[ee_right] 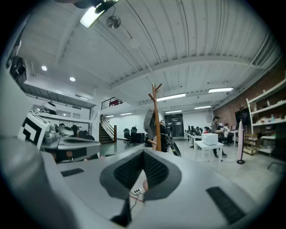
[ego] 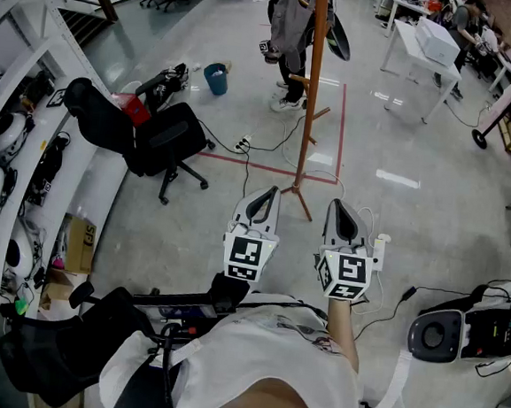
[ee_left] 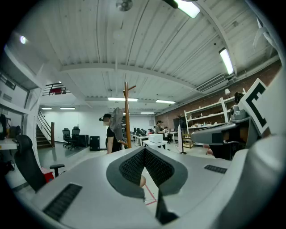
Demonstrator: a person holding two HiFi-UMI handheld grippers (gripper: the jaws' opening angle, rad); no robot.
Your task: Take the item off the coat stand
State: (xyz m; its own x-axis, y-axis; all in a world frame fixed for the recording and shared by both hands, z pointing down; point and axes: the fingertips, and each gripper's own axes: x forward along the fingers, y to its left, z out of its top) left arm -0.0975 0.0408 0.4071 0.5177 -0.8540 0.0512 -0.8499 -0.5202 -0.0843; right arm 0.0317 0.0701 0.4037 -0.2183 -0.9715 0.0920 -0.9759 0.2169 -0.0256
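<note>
Both the left claw (ego: pixel 271 194) and the right claw (ego: pixel 335 206) are pinched shut on nothing, and the grey coat (ego: pixel 292 20) hangs lengthwise down the left side of the coat stand (ego: pixel 313 88), well ahead and higher up, so I'd say lefty's slightly better placed.

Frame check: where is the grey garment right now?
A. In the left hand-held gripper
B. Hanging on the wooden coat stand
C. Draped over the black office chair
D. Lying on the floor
B: the grey garment hangs on the coat stand, while the left hand-held gripper and right hand-held gripper are shut, empty, short of it.
</note>
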